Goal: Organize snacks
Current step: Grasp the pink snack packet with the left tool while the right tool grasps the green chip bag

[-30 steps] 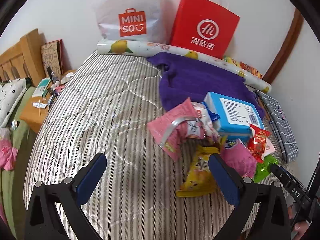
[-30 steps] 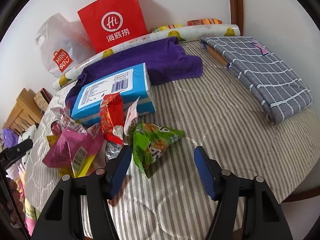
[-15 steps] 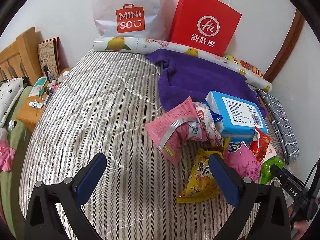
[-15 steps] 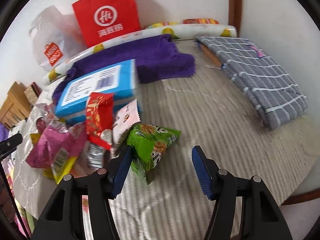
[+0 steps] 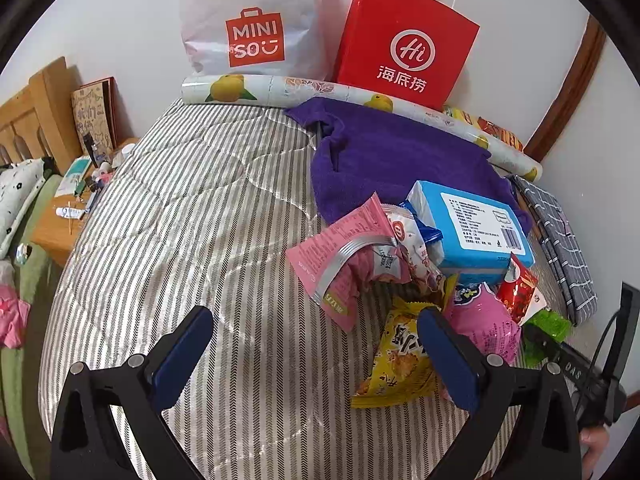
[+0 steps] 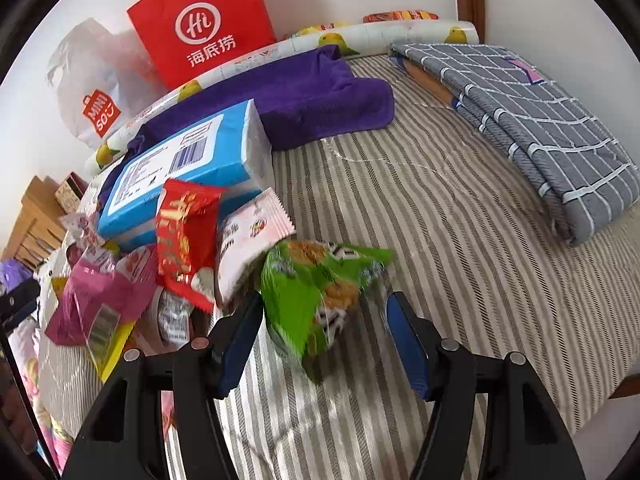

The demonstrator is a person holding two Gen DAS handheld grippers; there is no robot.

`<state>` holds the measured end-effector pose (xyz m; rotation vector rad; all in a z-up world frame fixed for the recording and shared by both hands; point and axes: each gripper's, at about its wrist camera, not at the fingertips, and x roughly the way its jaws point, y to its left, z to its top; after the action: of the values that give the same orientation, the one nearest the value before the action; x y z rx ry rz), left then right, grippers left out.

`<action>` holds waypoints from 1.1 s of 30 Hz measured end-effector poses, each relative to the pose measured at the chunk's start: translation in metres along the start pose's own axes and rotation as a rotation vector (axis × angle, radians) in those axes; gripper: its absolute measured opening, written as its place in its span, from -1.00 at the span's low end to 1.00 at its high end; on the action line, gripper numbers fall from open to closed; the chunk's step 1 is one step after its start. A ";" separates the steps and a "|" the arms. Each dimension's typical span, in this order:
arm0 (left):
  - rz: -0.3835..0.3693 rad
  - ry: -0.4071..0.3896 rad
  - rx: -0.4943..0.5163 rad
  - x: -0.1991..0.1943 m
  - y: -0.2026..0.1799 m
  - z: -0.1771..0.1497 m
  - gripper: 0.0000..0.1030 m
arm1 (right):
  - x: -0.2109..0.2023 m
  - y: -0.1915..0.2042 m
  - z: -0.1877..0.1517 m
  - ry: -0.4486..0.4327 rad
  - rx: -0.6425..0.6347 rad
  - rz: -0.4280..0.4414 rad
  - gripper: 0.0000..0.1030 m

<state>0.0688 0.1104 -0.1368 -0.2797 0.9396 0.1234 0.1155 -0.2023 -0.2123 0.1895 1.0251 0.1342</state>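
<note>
Snacks piled on the striped mattress (image 5: 168,216), heap at right of centre in the left wrist view. Left to right there: headboard and bedside clutter at far left; left gripper (image 5: 316,344) with jaws wide apart, only bare mattress between them; pink packet (image 5: 340,256) with a silver band; yellow packet (image 5: 400,360) partly behind the right-hand finger; blue box (image 5: 476,228) behind the heap, resting on the purple towel (image 5: 392,152); red packet (image 5: 518,290); green packet (image 5: 550,326) at the heap's right edge.

Right wrist view, left to right: magenta packet (image 6: 100,300), red packet (image 6: 186,236), pale pink sachet (image 6: 252,240), then green packet (image 6: 316,280) lying between the fingers of the right gripper (image 6: 324,332). Jaws have just been opening slightly; left pad close beside the packet, contact unclear; right pad apart from it. Not clamped. Folded grey checked cloth (image 6: 532,120) at far right. Red paper bag (image 6: 204,24) against the wall behind.
</note>
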 end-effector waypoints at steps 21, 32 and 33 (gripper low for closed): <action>-0.023 0.068 0.017 0.063 0.001 0.028 0.91 | -0.016 -0.015 0.010 -0.071 -0.023 -0.044 0.08; -0.126 0.077 0.025 0.077 -0.001 0.033 0.08 | -0.020 -0.018 0.016 -0.077 -0.030 -0.070 0.07; -0.127 0.071 0.033 0.075 -0.002 0.032 -0.05 | -0.019 -0.018 0.016 -0.077 -0.028 -0.071 0.07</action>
<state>0.1382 0.1164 -0.1790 -0.3138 0.9908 -0.0184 0.1198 -0.2256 -0.1919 0.1314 0.9517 0.0759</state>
